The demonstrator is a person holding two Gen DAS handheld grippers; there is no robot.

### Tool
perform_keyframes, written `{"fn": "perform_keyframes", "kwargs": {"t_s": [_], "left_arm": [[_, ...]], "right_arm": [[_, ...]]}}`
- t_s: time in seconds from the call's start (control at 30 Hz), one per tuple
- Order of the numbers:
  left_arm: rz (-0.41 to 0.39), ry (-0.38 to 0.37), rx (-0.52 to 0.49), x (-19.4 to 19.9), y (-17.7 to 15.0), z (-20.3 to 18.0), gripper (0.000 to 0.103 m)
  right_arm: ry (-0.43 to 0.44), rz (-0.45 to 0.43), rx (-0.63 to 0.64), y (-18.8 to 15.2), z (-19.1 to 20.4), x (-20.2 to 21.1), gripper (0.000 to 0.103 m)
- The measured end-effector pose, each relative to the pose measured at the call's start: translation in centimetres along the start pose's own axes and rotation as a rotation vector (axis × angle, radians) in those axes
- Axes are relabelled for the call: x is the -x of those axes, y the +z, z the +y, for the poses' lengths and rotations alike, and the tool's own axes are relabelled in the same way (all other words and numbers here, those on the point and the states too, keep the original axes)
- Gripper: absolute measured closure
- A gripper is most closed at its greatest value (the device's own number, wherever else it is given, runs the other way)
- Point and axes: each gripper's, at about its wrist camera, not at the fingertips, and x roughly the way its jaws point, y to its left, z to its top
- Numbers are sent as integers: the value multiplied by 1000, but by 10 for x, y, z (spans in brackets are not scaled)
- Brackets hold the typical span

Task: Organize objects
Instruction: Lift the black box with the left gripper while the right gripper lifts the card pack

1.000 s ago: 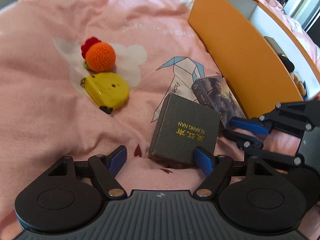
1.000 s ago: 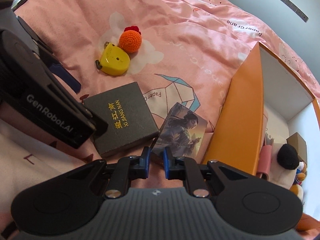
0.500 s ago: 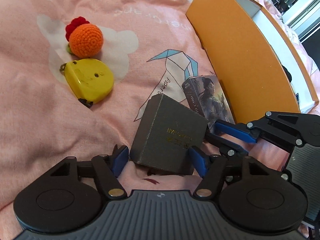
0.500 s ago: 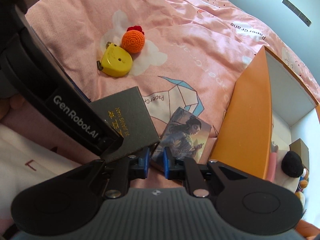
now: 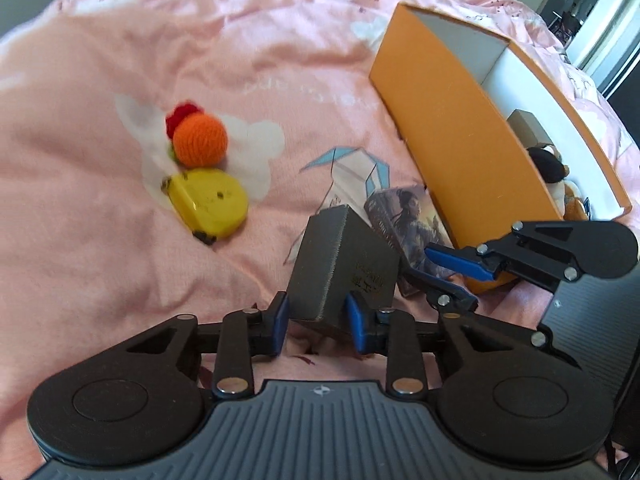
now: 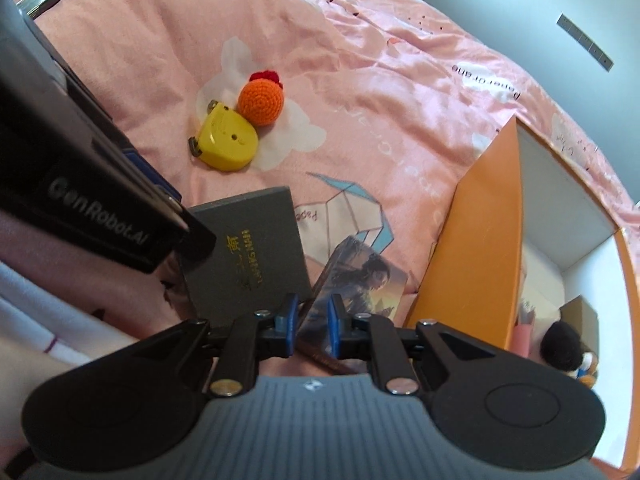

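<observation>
now grey box (image 5: 344, 264) clamped between left fingers (image 5: 280, 316).

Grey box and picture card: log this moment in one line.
left gripper: jaws just closed on grey box, tilted up | right gripper: shut on picture card | orange bin: beside

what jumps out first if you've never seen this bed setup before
The left gripper has just been closing its jaws on a grey box with gold lettering, tipped up off the pink bedspread. Beside it the right gripper is clamped on a picture card box, against the tall orange box. Further off, an orange crochet ball touches a yellow tape measure.
</observation>
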Motion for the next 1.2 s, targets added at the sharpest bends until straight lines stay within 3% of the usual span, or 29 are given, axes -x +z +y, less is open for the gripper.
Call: {"fn": "perform_keyframes", "kwargs": {"t_s": [0.03, 0.1, 0.3, 0.33, 0.37, 0.4, 0.53, 0.73, 0.83, 0.9, 1.03, 1.2], "left_arm": [[-19, 2, -3, 1, 5, 0, 72], [-45, 8, 6, 7, 8, 3, 73], [-100, 75, 34, 16, 11, 8, 74], [-108, 91, 40, 17, 11, 10, 90], [-115, 131, 30, 17, 11, 10, 101], [-118, 163, 22, 17, 11, 11, 102], [-62, 100, 91, 8, 10, 27, 100], [-54, 80, 121, 5, 7, 33, 89], [-50, 77, 137, 4, 6, 36, 83], [-50, 77, 139, 3, 5, 37, 81], [-51, 74, 137, 3, 5, 37, 79], [-54, 65, 142, 1, 3, 38, 75]], "right_arm": [[-15, -3, 9, 2, 0, 0, 85], [-61, -5, 26, 6, 0, 0, 70], [-127, 54, 114, 13, 5, -12, 60], [-131, 70, 124, 14, 5, -15, 60], [-136, 81, 132, 14, 6, -18, 59], [-144, 91, 141, 14, 7, -21, 59], [-189, 117, 182, 15, 12, -30, 54], [-288, 126, 256, 15, 20, -44, 46], [-375, 126, 316, 12, 23, -53, 50], [-431, 152, 369, 8, 25, -60, 63], [-423, 112, 367, 7, 24, -51, 61], [-353, -19, 383, 5, 32, -25, 62]]}}
